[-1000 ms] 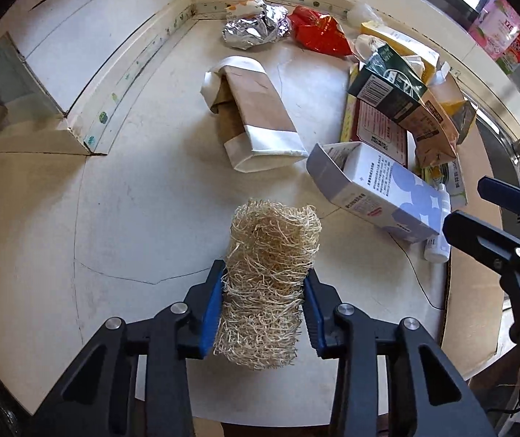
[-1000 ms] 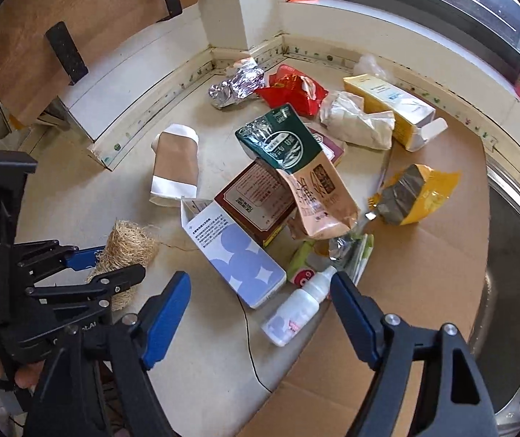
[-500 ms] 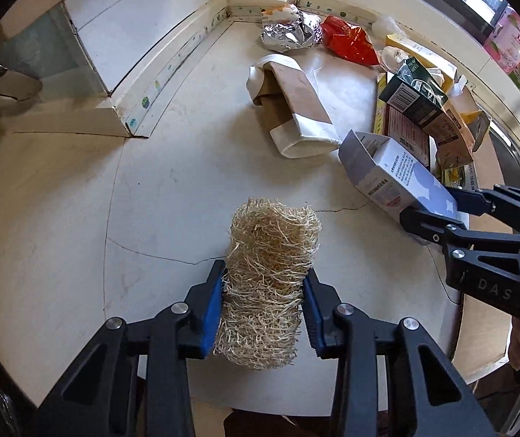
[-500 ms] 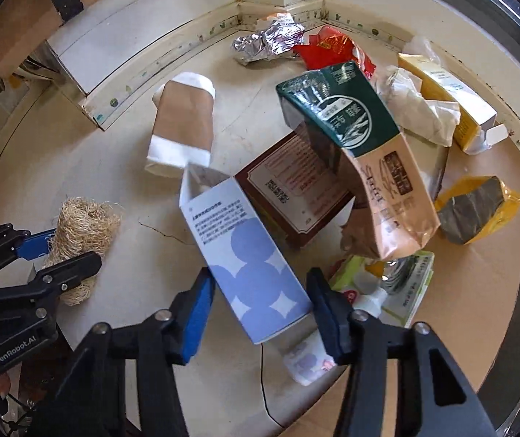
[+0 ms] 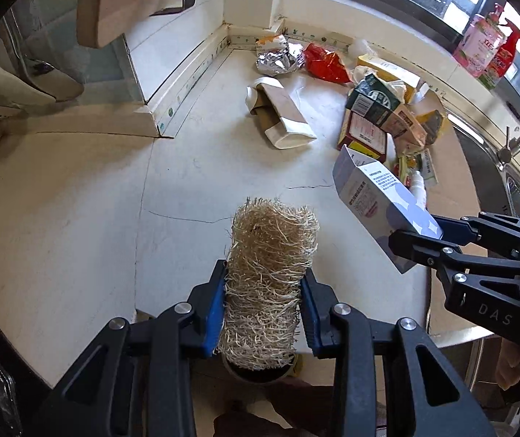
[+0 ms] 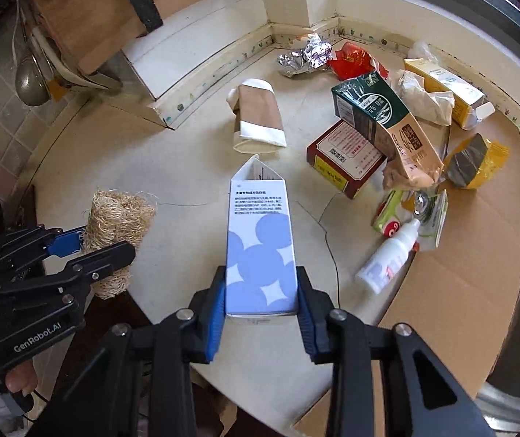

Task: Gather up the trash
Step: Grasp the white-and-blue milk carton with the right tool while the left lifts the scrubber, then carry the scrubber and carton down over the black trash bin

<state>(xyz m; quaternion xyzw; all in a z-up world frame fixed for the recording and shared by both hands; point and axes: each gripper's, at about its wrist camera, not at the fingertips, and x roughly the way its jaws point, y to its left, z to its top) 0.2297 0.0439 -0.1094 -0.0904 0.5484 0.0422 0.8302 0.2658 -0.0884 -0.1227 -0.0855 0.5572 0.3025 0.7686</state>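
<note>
The right gripper (image 6: 260, 291), wide open a second before, was closing its jaws on the blue carton (image 6: 260, 247) above the counter (image 6: 187, 182); the left gripper (image 5: 263, 306), its jaws also narrowing, gripped the loofah (image 5: 267, 284). Both seemed ready for binning.

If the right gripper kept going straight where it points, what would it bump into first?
Probably the bare white countertop just past the white carton with blue circles that the right gripper is closing on. Depth is unclear.
</note>
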